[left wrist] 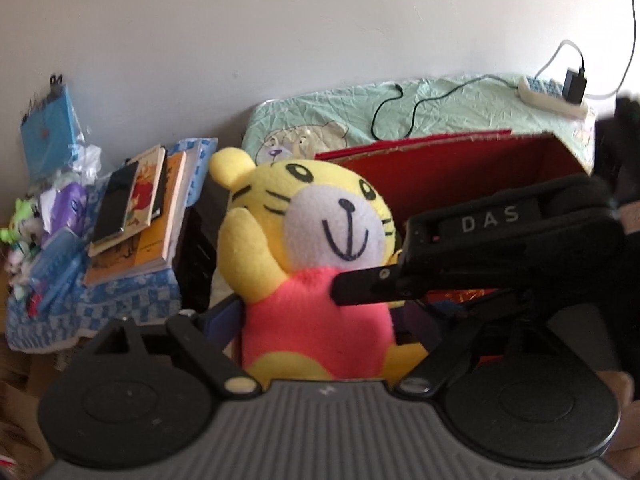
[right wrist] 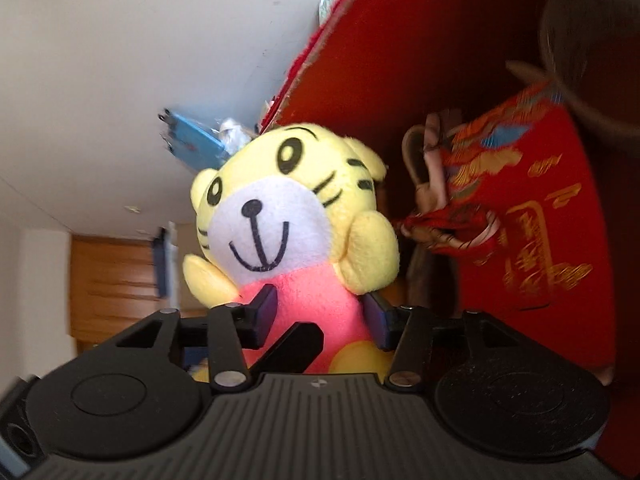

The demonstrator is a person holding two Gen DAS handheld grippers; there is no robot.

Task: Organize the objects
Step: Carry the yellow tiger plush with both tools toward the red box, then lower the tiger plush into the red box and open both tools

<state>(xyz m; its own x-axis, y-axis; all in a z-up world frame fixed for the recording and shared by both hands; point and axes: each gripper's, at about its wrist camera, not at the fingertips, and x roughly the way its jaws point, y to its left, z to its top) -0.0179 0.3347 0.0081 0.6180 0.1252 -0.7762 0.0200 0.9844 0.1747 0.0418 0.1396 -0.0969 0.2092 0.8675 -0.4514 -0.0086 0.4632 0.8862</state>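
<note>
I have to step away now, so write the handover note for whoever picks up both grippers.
Left gripper: fingers on either side of the tiger plush; grip unclear.
Right gripper: shut on the plush's pink body, also visible reaching in from the right in the left wrist view.
Plush is held up in front of the open red box, which already holds a red embroidered pouch.
Done: plush picked up.
Left: probably set it in the box, then release.

Both tools [left wrist: 320, 320] [right wrist: 320, 312] seemingly clamped.
</note>
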